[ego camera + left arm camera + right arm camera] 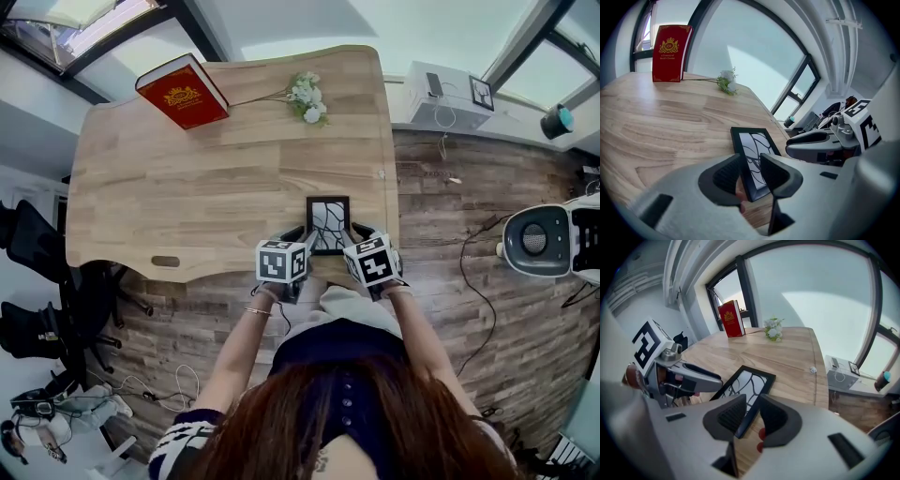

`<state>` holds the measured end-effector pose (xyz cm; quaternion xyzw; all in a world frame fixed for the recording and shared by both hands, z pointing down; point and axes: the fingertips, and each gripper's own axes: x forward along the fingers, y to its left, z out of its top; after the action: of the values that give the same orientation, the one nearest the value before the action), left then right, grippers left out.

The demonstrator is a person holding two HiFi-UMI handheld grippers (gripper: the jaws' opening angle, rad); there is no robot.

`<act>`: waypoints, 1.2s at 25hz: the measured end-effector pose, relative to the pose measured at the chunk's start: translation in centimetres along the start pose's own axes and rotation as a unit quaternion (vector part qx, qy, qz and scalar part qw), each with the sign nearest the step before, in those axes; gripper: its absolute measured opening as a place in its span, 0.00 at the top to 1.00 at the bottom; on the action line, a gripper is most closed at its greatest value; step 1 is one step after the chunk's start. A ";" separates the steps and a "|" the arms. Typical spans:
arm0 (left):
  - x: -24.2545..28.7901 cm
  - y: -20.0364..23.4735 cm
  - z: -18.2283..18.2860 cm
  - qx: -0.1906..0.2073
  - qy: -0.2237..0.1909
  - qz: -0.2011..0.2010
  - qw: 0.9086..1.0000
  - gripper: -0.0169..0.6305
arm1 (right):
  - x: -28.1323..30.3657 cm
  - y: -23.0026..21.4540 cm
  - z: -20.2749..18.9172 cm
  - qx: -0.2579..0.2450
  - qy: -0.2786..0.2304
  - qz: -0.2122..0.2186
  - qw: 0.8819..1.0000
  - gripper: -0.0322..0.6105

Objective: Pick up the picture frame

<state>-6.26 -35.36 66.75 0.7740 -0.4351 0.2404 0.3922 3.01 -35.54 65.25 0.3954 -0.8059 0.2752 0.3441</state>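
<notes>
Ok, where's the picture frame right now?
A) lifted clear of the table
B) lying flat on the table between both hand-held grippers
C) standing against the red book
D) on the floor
B: the picture frame lies flat by the table edge, with the left hand-held gripper and right hand-held gripper flanking it.
</notes>
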 end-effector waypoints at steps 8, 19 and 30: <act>0.8 0.5 -1.4 -0.018 0.021 0.003 1.000 0.77 | 1.1 -0.2 -1.2 0.014 0.019 0.004 1.000 0.79; 1.1 1.1 -2.3 -0.022 0.029 0.010 0.999 0.77 | 2.0 -0.1 -2.3 0.038 0.028 0.006 0.999 0.78; 1.6 0.6 -2.5 -0.004 0.021 0.024 0.999 0.79 | 2.5 -0.1 -2.9 0.070 0.021 -0.006 0.997 0.78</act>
<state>-6.07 -34.32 69.57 0.7564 -0.4463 0.2647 0.3982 2.90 -34.66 68.95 0.4174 -0.7749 0.3368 0.3345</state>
